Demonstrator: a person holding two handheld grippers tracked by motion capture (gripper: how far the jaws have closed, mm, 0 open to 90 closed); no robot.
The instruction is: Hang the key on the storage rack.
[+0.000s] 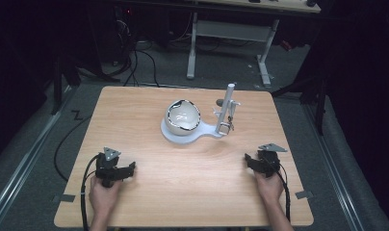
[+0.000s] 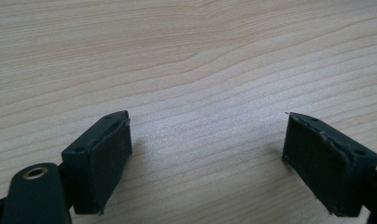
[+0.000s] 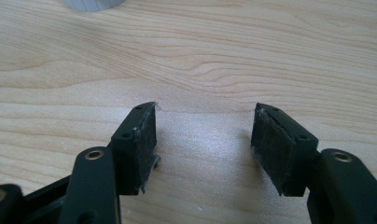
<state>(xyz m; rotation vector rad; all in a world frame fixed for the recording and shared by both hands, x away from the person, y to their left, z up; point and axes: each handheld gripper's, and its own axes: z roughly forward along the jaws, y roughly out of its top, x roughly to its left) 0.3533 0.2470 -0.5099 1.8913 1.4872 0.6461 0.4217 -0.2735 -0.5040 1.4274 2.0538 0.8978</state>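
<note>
On the light wooden desk (image 1: 149, 197), the left gripper (image 1: 116, 168) rests at about seven o'clock and the right gripper (image 1: 260, 162) at about four o'clock, each in a hand at the near edge. The left gripper's fingers (image 2: 105, 163) stand wide apart over bare wood grain, nothing between them. The right gripper's fingers (image 3: 140, 144) are likewise parted and empty. The nearest thing, a glossy white ball-shaped bowl (image 1: 183, 117) on a pale grey round base (image 1: 179, 136), sits near the desk's centre (toward twelve o'clock from both grippers), well apart from them. A white upright post (image 1: 226, 108) rises at the base's three o'clock side.
</note>
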